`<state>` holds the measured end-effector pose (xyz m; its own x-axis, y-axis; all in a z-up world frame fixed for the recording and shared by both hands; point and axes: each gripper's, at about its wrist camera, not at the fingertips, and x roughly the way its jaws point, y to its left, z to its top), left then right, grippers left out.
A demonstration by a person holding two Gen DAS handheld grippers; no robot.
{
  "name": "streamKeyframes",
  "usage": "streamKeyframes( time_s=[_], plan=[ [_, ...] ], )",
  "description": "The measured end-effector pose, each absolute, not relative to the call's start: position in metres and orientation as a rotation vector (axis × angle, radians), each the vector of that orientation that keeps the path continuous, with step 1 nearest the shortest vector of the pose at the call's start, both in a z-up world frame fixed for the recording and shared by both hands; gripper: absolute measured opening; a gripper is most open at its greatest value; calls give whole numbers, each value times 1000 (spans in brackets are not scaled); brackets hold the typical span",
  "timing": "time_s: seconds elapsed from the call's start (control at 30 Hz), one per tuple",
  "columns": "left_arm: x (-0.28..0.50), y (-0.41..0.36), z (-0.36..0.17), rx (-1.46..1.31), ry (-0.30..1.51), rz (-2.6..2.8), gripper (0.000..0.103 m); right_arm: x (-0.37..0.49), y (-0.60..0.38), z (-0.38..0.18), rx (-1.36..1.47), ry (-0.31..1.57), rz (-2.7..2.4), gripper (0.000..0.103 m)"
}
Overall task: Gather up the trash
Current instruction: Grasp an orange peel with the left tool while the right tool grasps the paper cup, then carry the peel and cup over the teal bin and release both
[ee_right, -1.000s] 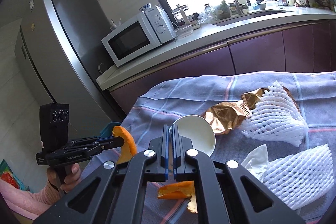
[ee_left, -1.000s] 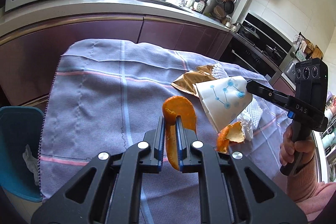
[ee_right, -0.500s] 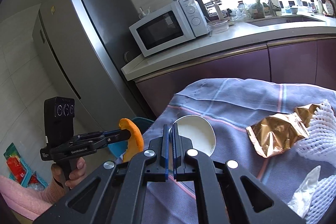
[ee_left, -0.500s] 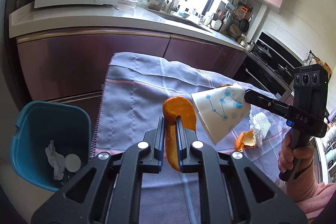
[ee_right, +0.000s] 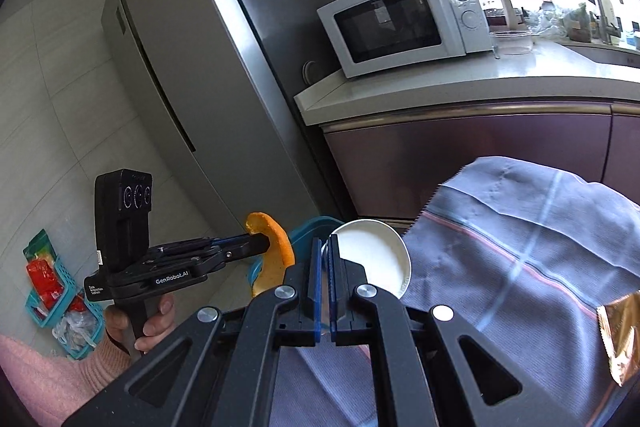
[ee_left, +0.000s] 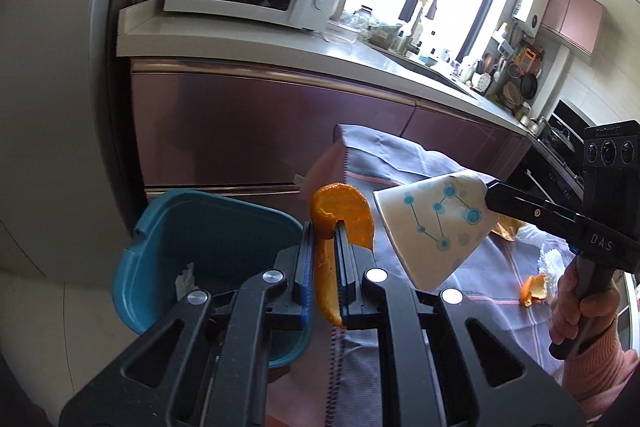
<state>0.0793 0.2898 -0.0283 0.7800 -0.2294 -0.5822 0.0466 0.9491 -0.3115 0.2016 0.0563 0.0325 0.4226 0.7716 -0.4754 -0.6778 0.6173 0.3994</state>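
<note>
Two pairs of tongs are each clenched on a piece of trash. The left tongs (ee_left: 324,255) grip a curled orange peel strip (ee_left: 340,215), held in the air over the near rim of the teal plastic bin (ee_left: 208,223). The right tongs (ee_right: 323,259) pinch the rim of a white paper cup with blue dot-and-line print (ee_left: 436,227), which hangs just beside the peel, above the edge of the grey-blue checked cloth (ee_right: 532,247) on the tabletop.

You can read "DAS" on the right gripper (ee_left: 490,197) body and "GenRobot.AI" on the left gripper (ee_right: 256,245) body (smaller print beside it stays unreadable).
</note>
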Motion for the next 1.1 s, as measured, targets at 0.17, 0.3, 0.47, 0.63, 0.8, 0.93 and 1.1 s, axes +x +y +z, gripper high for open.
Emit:
streamKeyframes(
  time_s=[0.17,0.3,0.47,0.63,0.8,0.93,1.1],
  plan=[
    [88,323,-44,-315,687,-77,10,215,100,23,119,724,939,2],
    [101,338,-61,-323,720,-38,10,226,130,11,88,775,946,2],
    [118,348,-85,-315,769,-4,10,238,158,-5,48,835,934,2],
    [134,349,-106,-305,817,15,10,251,178,-21,9,893,918,2],
    [152,347,-123,-299,861,24,11,256,192,-29,-28,918,915,2],
    [160,344,-134,-303,888,29,12,254,189,-30,-22,917,920,2],
    [163,341,-141,-305,895,30,13,250,176,-30,4,916,916,4]
  ],
)
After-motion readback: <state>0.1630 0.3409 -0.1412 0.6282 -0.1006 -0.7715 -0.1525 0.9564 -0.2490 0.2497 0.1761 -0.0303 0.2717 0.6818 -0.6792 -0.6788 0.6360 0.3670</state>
